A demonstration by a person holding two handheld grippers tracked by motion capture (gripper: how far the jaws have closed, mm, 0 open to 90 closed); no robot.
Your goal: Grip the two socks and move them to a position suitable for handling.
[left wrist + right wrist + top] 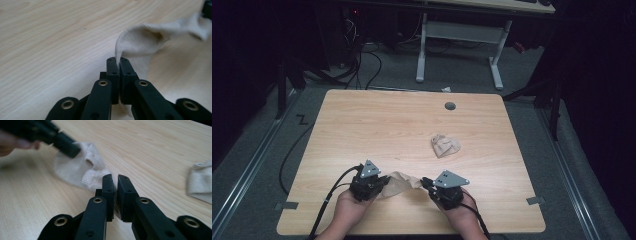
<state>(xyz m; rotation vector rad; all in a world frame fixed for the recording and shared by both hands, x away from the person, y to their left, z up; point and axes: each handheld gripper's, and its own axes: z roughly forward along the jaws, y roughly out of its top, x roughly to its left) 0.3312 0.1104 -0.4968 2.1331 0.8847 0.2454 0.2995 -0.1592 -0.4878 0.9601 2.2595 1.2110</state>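
A beige sock (pixel 401 181) hangs stretched between the two grippers at the near edge of the table (pixel 377 120), and its long axis runs straight across from one hand to the other, level with the table's front edge. The left gripper (pixel 381 184) has its fingers (pixel 113 67) pinched tight on one end; in the left gripper view a thin fold of the fabric rises out from between them and arches away toward the other hand. The right gripper (pixel 424 182) holds the opposite end: in the right gripper view its fingers (pixel 108 185) stand almost together, with the ribbed cuff of the sock (pixel 82 170) caught in the narrow gap and bunching out to one side. So each hand has an end, neither is nearer than the other, and the middle of the sock sags a little toward the wood rather than lying flat. A second sock (pixel 444 145), crumpled into a ball, sits farther out on the table, beyond the right hand and well apart from the one being held. From where I stand, whatever comes next, whether spreading, folding or pairing, seems to depend on that line across: pull the hands apart and the sock goes taut, bring them together and it doubles over. The loose sock lies closer to the right hand, should one need to fetch it.
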